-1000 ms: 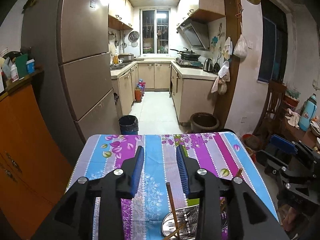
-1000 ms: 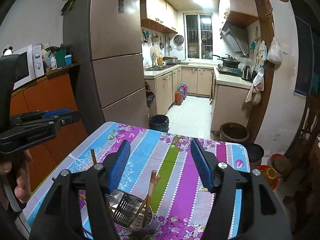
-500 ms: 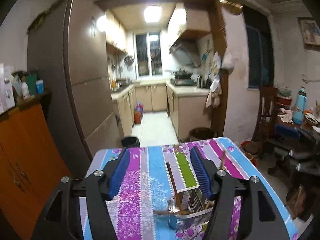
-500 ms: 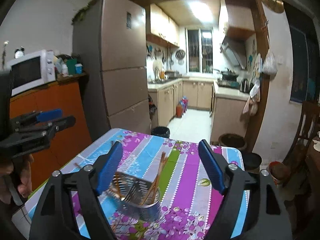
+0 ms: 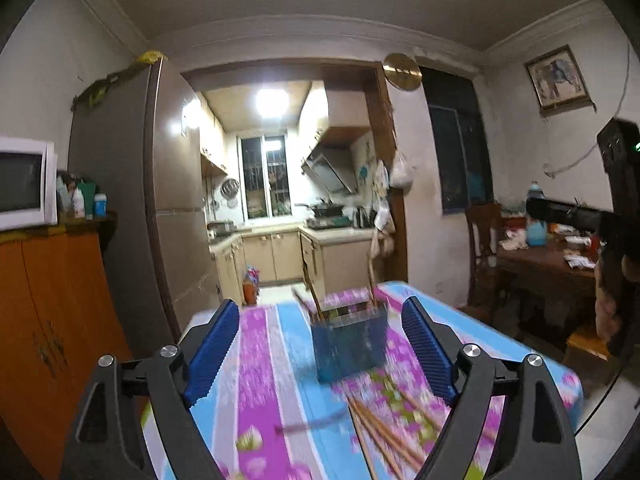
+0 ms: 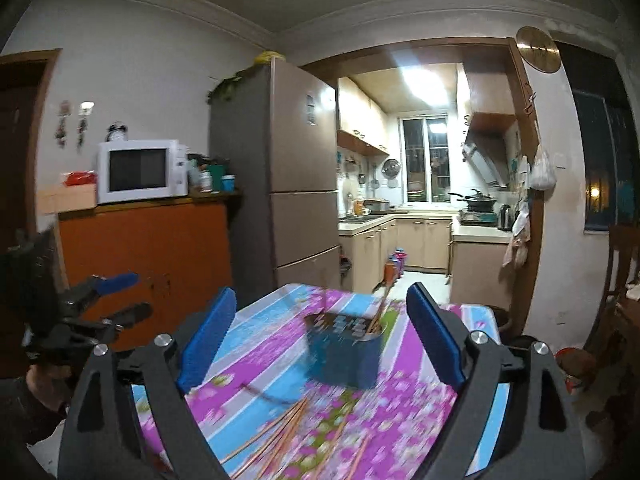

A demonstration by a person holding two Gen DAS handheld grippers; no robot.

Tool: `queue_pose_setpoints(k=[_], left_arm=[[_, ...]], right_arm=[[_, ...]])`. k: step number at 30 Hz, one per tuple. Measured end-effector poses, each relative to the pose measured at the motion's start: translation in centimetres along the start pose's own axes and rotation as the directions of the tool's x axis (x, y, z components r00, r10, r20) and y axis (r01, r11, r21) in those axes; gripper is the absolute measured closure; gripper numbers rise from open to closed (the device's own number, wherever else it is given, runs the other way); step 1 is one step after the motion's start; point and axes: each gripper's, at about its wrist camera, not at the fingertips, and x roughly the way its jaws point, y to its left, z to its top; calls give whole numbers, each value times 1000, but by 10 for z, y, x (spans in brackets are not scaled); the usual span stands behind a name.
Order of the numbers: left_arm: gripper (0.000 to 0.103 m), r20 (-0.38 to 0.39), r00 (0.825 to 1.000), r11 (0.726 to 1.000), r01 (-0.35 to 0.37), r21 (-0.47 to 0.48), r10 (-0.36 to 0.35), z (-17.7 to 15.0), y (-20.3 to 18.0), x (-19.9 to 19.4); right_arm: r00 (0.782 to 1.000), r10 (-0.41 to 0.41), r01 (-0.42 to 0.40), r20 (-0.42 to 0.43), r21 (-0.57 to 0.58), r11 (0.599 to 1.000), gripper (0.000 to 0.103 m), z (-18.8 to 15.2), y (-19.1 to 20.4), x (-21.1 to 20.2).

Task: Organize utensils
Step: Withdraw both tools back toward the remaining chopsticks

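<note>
A metal utensil holder [image 5: 349, 339] stands upright on the striped floral tablecloth [image 5: 260, 360], with a few wooden chopsticks [image 5: 314, 300] sticking out of it. Several loose chopsticks [image 5: 376, 428] lie on the cloth in front of it. My left gripper [image 5: 322, 354] is open and empty, held back from the holder. In the right wrist view the holder [image 6: 345, 351] sits between the blue pads of my open, empty right gripper [image 6: 320, 344], with loose chopsticks [image 6: 280, 432] nearer me. The left gripper also shows in the right wrist view [image 6: 112, 300]. Both views are motion-blurred.
A tall fridge [image 6: 280, 184] and an orange cabinet [image 6: 148, 264] with a microwave [image 6: 140, 170] stand left of the table. A kitchen opens behind. A wooden chair [image 5: 484, 248] and a cluttered side table [image 5: 548, 260] stand to the right.
Both grippers have pulled back and levelled out, so the holder now shows from the side and farther off. Loose chopsticks on the cloth have come into view. The left gripper's jaws have opened wider.
</note>
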Motion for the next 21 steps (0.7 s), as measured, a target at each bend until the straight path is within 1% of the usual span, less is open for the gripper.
queue_pose_setpoints(k=[1, 2, 3, 5, 7, 8, 9, 10, 11, 12, 13, 14, 15, 16, 18, 20, 21], left_arm=[[19, -11, 1000, 1000, 5, -4, -5, -14, -2, -3], [19, -37, 999, 1000, 28, -12, -28, -34, -5, -6], [19, -55, 998, 999, 39, -20, -41, -47, -6, -8], [19, -108, 992, 997, 66, -29, -69, -78, -13, -8], [20, -159, 984, 996, 80, -29, -84, -107, -17, -6], [21, -198, 975, 994, 97, -47, -105, -124, -18, -3], [22, -223, 968, 993, 103, -62, -115, -137, -19, -1], [26, -240, 963, 992, 107, -70, -121, -147, -18, 0], [29, -261, 956, 990, 114, -78, -130, -159, -19, 2], [31, -275, 951, 989, 119, -88, -139, -168, -21, 3], [35, -275, 951, 989, 122, -88, -141, -173, -21, 3], [40, -280, 950, 989, 121, -81, -139, -178, -23, 4], [44, -292, 945, 988, 127, -84, -146, -184, -25, 5], [50, -297, 942, 987, 135, -91, -156, -187, -25, 6], [53, -303, 939, 985, 144, -94, -166, -191, -30, 8], [58, -309, 935, 985, 156, -79, -173, -195, -36, 9], [59, -313, 933, 984, 160, -80, -177, -195, -39, 12]], right_arm=[[1000, 3, -3, -9, 0, 1000, 19, -15, 8, -6], [999, 13, -13, -30, -3, 1000, 19, -31, 16, -9], [999, 19, -19, -48, -2, 1000, 19, -45, 23, -11], [997, 27, -27, -77, 5, 1000, 24, -70, 34, -13], [992, 35, -31, -123, 29, 999, 38, -103, 44, -13], [990, 34, -30, -138, 34, 999, 41, -113, 48, -13], [986, 31, -25, -163, 42, 999, 48, -127, 51, -9], [981, 30, -20, -191, 52, 998, 55, -140, 55, -6], [977, 33, -22, -209, 56, 998, 58, -149, 58, -3], [973, 33, -21, -230, 54, 998, 63, -161, 62, 1], [967, 32, -19, -253, 54, 998, 68, -172, 65, 5], [962, 35, -20, -271, 58, 998, 70, -179, 68, 8], [954, 41, -23, -296, 64, 998, 74, -190, 71, 14], [949, 42, -23, -312, 63, 998, 78, -196, 73, 19], [941, 41, -25, -337, 53, 998, 81, -207, 78, 27], [933, 41, -22, -359, 56, 998, 82, -215, 79, 36], [930, 40, -20, -364, 58, 998, 82, -219, 78, 37]])
